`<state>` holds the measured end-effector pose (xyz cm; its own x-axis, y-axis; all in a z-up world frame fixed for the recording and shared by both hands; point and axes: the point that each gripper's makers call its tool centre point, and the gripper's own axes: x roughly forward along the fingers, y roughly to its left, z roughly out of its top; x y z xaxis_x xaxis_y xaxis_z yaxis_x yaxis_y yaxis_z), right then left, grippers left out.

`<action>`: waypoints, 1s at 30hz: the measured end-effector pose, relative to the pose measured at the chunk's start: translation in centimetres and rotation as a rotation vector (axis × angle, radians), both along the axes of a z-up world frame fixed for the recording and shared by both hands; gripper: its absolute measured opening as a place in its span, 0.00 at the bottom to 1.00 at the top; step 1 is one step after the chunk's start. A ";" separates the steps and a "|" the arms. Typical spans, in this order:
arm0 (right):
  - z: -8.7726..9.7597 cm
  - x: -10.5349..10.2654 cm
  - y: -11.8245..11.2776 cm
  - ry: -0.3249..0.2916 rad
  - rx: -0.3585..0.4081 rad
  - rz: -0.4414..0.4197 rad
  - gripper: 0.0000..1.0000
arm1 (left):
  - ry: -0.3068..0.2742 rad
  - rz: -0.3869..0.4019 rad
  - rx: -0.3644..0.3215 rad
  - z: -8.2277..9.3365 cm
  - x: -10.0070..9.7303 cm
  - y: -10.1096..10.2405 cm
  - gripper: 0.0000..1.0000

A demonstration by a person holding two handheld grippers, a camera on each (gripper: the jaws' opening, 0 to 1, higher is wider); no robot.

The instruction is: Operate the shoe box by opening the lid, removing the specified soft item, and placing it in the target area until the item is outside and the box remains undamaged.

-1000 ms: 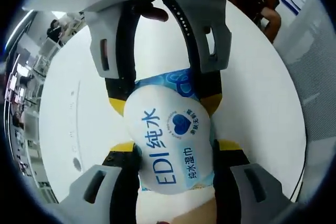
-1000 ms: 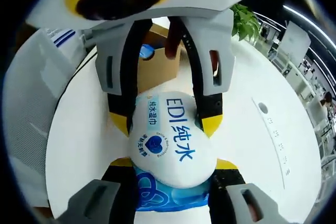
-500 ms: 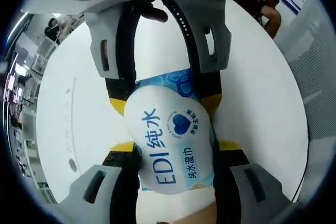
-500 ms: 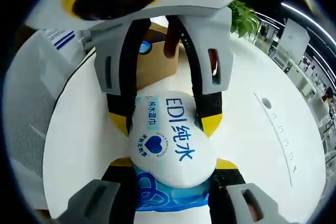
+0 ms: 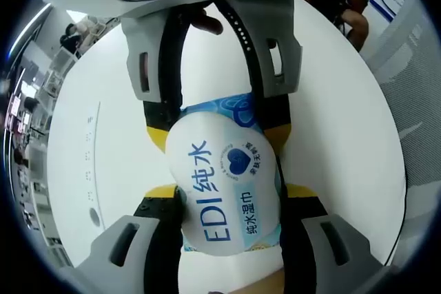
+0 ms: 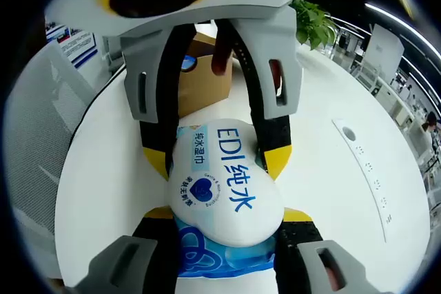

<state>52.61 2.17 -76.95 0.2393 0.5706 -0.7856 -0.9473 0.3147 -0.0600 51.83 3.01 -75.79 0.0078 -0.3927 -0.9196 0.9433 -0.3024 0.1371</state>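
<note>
Pack of wet wipes, soft, white and blue (image 5: 227,191), was clamped at opposite ends by left gripper (image 5: 231,201) and right gripper (image 6: 224,222) above the round white table (image 6: 331,184), away from the brown cardboard shoe box (image 6: 207,77) near its far edge. Uneven release risked a drop; hard squeezing risked bursting it.

You get bright, even overhead light in both views, and the white table (image 5: 344,142) around the wipes pack (image 5: 227,191) is nearly washed out, with only soft, faint shadows close under the pack. The pack's print reads sharp at the centre of each view, but away from the pack the fisheye bends the table edge into a curve and the room beyond it goes small and soft. Above the pack in the right gripper view, ceiling strip lights (image 6: 406,22) show as thin bright streaks against a dark ceiling.
</note>
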 end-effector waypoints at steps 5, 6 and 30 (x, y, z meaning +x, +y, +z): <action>0.0 -0.1 0.0 -0.003 -0.002 0.003 0.53 | -0.002 0.002 -0.004 0.0 -0.1 0.0 0.56; 0.0 -0.2 0.0 -0.002 -0.003 0.003 0.53 | -0.002 0.002 -0.006 0.0 -0.1 0.0 0.56; 0.4 -0.3 -0.8 -0.019 -0.041 -0.036 0.72 | -0.006 0.063 -0.032 0.3 0.7 1.7 0.76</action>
